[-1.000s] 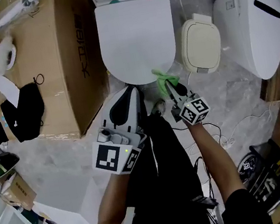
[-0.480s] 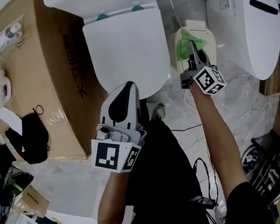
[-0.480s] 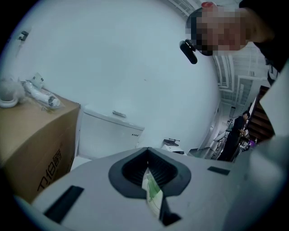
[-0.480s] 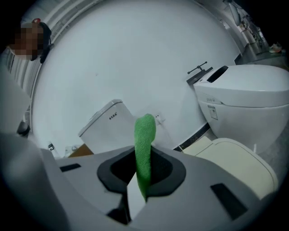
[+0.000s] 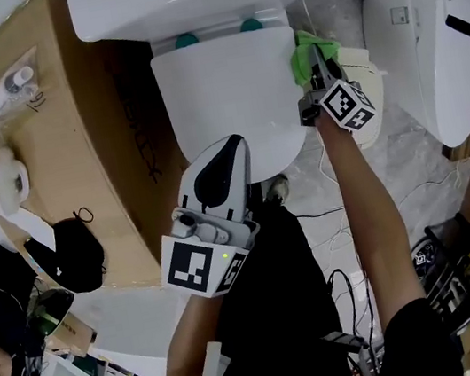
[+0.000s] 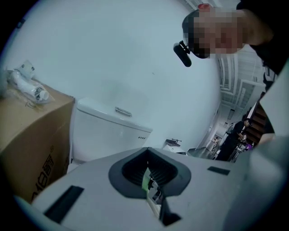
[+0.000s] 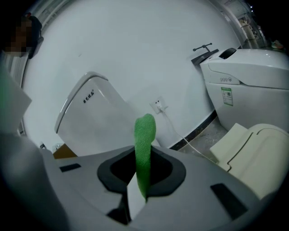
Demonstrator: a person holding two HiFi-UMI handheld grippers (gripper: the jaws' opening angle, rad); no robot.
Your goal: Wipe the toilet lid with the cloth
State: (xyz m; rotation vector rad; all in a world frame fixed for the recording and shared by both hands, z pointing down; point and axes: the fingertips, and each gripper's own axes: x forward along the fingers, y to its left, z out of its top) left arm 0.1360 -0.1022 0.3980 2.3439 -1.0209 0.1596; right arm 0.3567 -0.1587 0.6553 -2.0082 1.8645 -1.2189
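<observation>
cloth (image 7: 144, 140): green, pinched upright in the right gripper's (image 5: 313, 70) closed jaws, at the lid's (image 5: 226, 85) right rear edge | left gripper (image 5: 228, 149): jaws together, empty, over the lid's front edge | lid: white, down, bare | box (image 5: 96, 117) close on its left, cream seat (image 5: 367, 83) on its right | grey floor (image 5: 324, 180), second toilet (image 5: 435, 48) beyond

Toilet tank (image 5: 176, 4) cut by top edge. Toilet lid (image 5: 224, 76) front rim hid behind left gripper (image 5: 229, 146). Cloth (image 7: 144, 135) lower end lost between right gripper (image 7: 141, 189) jaws. Cardboard box (image 5: 96, 117) print unreadable.
</observation>
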